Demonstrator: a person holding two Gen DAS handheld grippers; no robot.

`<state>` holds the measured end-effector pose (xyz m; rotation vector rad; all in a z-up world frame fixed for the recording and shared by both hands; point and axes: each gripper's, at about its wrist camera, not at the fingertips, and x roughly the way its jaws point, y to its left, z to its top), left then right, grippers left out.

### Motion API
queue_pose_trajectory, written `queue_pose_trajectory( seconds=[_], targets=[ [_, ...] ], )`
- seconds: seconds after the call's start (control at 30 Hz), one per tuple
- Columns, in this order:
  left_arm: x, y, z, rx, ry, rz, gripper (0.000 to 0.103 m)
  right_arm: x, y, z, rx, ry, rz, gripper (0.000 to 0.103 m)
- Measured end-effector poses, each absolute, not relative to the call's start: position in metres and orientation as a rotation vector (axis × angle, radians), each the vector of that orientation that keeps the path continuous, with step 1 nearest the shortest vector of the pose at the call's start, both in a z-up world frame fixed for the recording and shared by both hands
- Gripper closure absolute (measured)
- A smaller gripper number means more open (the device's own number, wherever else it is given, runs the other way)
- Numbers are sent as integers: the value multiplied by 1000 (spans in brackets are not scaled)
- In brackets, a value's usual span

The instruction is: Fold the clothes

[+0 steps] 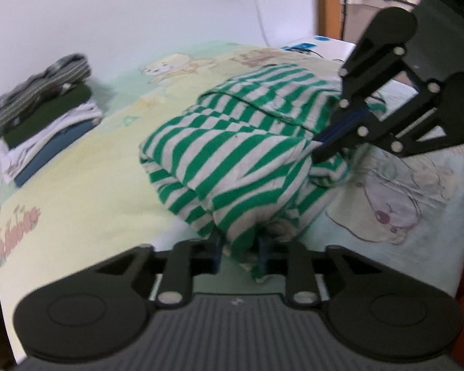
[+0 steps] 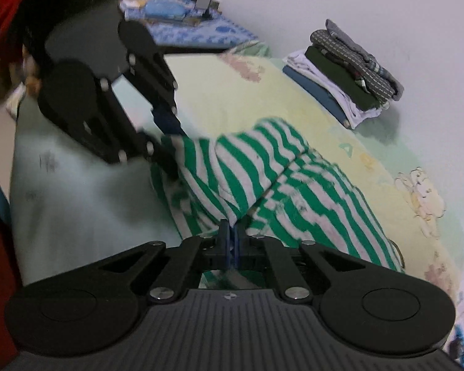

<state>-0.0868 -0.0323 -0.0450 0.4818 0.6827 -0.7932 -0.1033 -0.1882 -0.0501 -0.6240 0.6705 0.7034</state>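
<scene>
Right at my left gripper [image 1: 239, 252], a bunched corner of the green-and-white striped garment [image 1: 232, 154] sits between the blue pads, which pinch it. My right gripper [image 2: 231, 241] is pressed together on another edge of the same garment, just ahead of its fingers. Between the two, the cloth lies doubled over on the bed sheet [image 1: 86, 167], with layered edges but a lumpy, uneven shape, so I judge this fold only partly made and still needing to be laid flat and squared. Each tool reaches in low from its own side, angled toward the other. Farther off, near the wall, a stack of folded clothes [image 1: 43, 117] already stands, well apart from the striped piece.
</scene>
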Motion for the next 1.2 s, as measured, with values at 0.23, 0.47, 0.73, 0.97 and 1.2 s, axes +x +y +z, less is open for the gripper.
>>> queue_pose_trajectory(
  seconds=[0.23, 0.47, 0.73, 0.97, 1.2],
  targets=[
    [-93, -30, -46, 545, 687, -803, 92, -109, -176, -67, -711, 664, 702, 100],
    [-103, -20, -43, 539, 693, -754, 92, -107, -179, -53, -637, 624, 691, 91],
    [-101, -31, -32, 562, 595, -718, 57, -103, -177, -35, -555, 549, 678, 77],
    [-98, -44, -39, 601, 615, -766, 83, -89, -163, -39, -516, 508, 685, 78],
    [-121, -50, -54, 680, 630, -817, 96, -93, -167, -55, -479, 681, 727, 91]
  ],
)
